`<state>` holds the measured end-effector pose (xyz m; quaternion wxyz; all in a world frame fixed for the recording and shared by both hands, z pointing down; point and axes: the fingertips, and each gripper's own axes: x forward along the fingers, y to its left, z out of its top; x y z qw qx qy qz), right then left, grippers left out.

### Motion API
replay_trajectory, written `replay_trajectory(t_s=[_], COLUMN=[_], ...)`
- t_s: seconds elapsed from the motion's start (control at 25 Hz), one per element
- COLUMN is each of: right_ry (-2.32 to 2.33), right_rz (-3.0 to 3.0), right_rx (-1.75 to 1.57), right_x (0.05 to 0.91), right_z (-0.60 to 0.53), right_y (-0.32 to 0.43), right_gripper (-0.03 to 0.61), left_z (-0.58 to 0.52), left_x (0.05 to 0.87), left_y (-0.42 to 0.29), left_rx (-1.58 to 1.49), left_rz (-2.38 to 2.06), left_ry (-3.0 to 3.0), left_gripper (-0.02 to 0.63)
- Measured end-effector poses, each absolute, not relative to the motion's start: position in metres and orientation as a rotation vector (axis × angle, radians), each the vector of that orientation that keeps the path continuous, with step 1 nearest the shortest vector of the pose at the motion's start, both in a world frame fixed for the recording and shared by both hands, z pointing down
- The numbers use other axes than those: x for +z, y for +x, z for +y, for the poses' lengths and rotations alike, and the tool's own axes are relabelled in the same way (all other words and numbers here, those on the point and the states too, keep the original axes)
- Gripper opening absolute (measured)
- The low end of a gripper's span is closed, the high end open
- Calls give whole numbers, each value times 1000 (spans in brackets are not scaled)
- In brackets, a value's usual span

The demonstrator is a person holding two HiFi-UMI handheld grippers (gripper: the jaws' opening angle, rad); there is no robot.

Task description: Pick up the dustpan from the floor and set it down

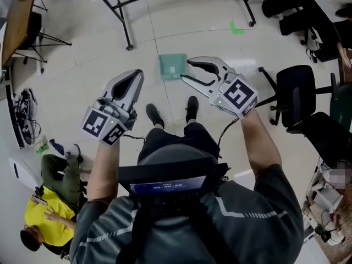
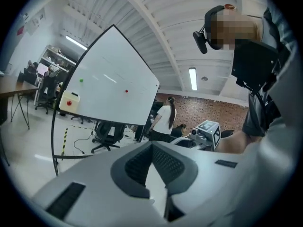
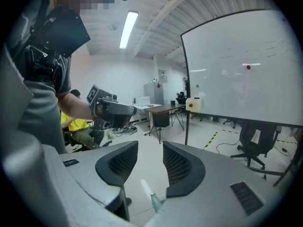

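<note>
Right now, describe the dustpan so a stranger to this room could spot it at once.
Find the black stand frame on the pale floor. Between it and the person's black shoes lies the dustpan. It is the only flat, pale green square there; the green tape mark is smaller and brighter.

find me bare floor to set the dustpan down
Bare floor lies between the dustpan and the stand legs, and left of the dustpan toward the table. Crowded: chairs on the right, cables far left.
</note>
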<state>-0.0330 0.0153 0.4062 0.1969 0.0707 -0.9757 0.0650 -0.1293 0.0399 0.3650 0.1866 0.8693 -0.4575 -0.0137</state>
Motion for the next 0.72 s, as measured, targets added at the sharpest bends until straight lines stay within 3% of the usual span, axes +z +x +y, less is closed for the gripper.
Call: replay_trajectory(t_s=[0.2, 0.72], right_ry=[156, 29], right_rz=[-2646, -2421], right_rx=[178, 138], right_x=[517, 723], right_z=[5, 1], right_y=[-32, -30], right_gripper=[227, 247], left_z=[30, 19], left_x=[458, 649], left_y=[-114, -123], left_rx=[52, 66], left_rz=[-1205, -1194], left_ry=[2431, 2264], left_gripper=[29, 29])
